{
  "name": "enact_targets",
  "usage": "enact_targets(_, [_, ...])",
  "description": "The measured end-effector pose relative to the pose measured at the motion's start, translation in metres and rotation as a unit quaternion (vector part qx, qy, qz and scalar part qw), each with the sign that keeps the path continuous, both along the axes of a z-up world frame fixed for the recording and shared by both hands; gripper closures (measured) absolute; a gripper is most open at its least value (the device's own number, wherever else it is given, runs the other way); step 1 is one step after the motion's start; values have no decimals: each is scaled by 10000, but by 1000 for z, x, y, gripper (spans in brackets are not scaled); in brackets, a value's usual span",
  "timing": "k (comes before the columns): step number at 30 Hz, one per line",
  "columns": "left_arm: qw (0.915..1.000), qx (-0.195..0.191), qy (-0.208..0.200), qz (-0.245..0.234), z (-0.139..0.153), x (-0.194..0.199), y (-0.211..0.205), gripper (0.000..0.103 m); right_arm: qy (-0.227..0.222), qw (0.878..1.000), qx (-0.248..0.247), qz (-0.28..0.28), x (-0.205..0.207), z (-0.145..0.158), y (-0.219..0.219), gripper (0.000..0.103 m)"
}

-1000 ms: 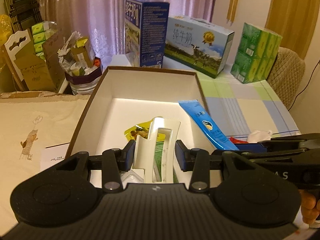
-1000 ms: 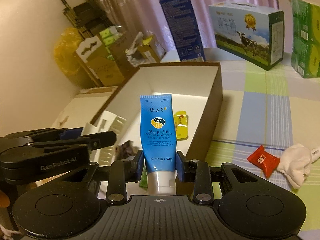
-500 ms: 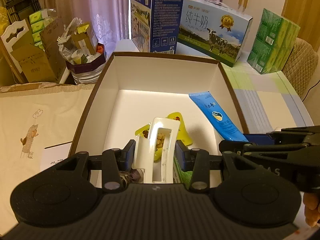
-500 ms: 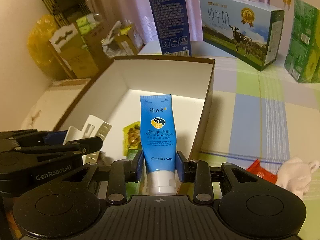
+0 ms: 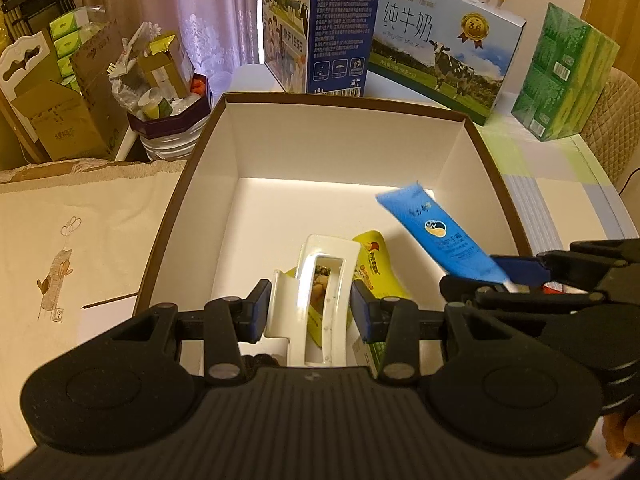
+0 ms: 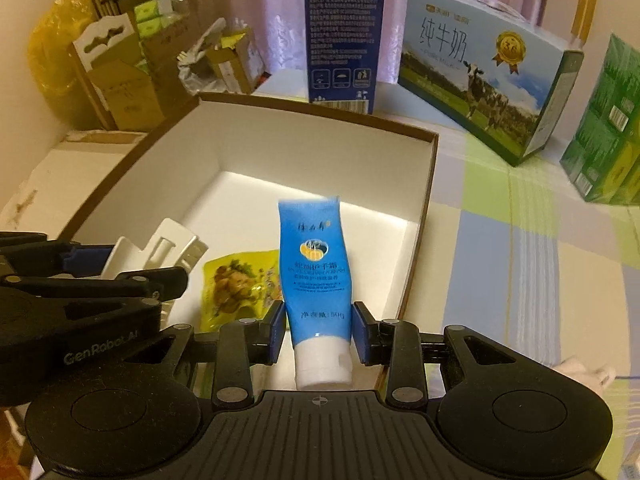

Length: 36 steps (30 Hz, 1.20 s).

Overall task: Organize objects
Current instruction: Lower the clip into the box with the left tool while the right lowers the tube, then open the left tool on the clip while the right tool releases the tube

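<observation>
An open white box with a brown rim (image 5: 340, 140) fills the middle of both views. My left gripper (image 5: 310, 312) is shut on a white hair clip (image 5: 330, 245) and holds it upright over the box's near end. In the right wrist view that clip (image 6: 168, 240) shows at the left. My right gripper (image 6: 318, 336) is shut on a blue hand-cream tube (image 6: 314, 280), cap toward me, over the box's right side (image 6: 424, 208). The tube (image 5: 440, 236) also appears in the left wrist view. A yellow snack packet (image 5: 376, 268) lies on the box floor.
Behind the box stand a tall blue milk carton (image 5: 340, 28), a cow-print milk carton (image 5: 444, 52) and green tissue packs (image 5: 560, 80). Cardboard boxes and a bin of clutter (image 5: 160, 92) sit at the left. A white cloth (image 6: 584, 372) lies on the checked tablecloth (image 6: 540, 260).
Both grippers have moved forward and further over the box, each still holding its object. The tube's tip now reaches over the box floor and looks blurred.
</observation>
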<state>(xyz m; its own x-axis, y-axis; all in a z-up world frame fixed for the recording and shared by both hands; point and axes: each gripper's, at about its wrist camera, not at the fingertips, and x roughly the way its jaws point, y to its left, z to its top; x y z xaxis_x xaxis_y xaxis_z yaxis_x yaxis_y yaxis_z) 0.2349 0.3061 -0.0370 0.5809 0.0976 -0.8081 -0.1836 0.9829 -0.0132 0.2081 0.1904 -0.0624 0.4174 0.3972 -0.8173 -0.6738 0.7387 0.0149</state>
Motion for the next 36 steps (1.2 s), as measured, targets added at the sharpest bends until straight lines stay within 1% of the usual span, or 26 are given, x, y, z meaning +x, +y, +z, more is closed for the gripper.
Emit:
enact_targets(4, [10000, -36, 54, 9, -4, 7, 2, 65, -94, 9999, -54, -18, 6, -1, 5, 71])
enact_targets(15, [9998, -78, 188, 72, -13, 17, 3, 65, 7, 9999, 52, 136, 10, -1, 3, 67])
enact_targets(17, [9998, -71, 160, 93, -12, 17, 4, 62, 27, 9998, 76, 164, 10, 0, 3, 67])
enact_targets(19, [9998, 13, 123, 129, -10, 17, 4, 52, 62, 9997, 120, 180, 10, 0, 0, 67])
enact_targets(22, [9998, 50, 81, 192, -8, 16, 8, 43, 115, 9995, 174, 233, 10, 1, -2, 66])
enact_targets(25, [9997, 50, 30, 239, -4, 12, 11, 38, 135, 9993, 189, 304, 9, 2, -3, 65])
enact_targets(29, [9996, 48, -11, 273, 0, 5, 13, 34, 152, 9990, 251, 344, 5, 5, -6, 63])
enact_targets(31, [9994, 71, -16, 329, 0, 1, 13, 28, 155, 9988, 268, 377, 3, 6, -8, 62])
enact_targets(32, [9993, 83, -25, 352, 1, -1, 13, 27, 153, 9987, 276, 393, 2, 7, -9, 61])
enact_targets(36, [9991, 55, -38, 429, 4, -11, 14, 23, 127, 9988, 306, 369, -4, 10, -14, 53])
